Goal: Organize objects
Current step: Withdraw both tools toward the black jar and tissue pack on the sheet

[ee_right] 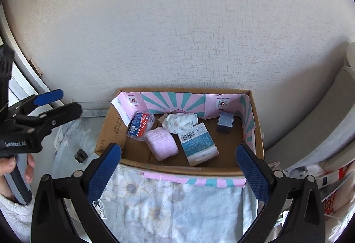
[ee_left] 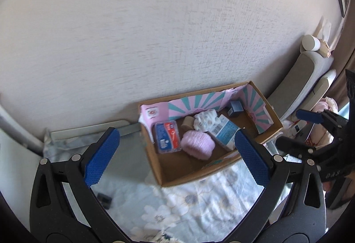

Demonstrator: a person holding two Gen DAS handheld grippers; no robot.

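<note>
An open cardboard box with a pink and teal lining stands on a floral sheet against the wall. Inside lie a pink knitted roll, a blue and red floss pack, a white patterned cloth, a blue and white carton and a small dark blue box. My left gripper is open and empty, above the box's left near side. My right gripper is open and empty, above the box's front edge.
A small black object lies on the floral sheet left of the box. A grey padded headboard stands to the right. Bags and packages sit at the right edge. The wall is right behind the box.
</note>
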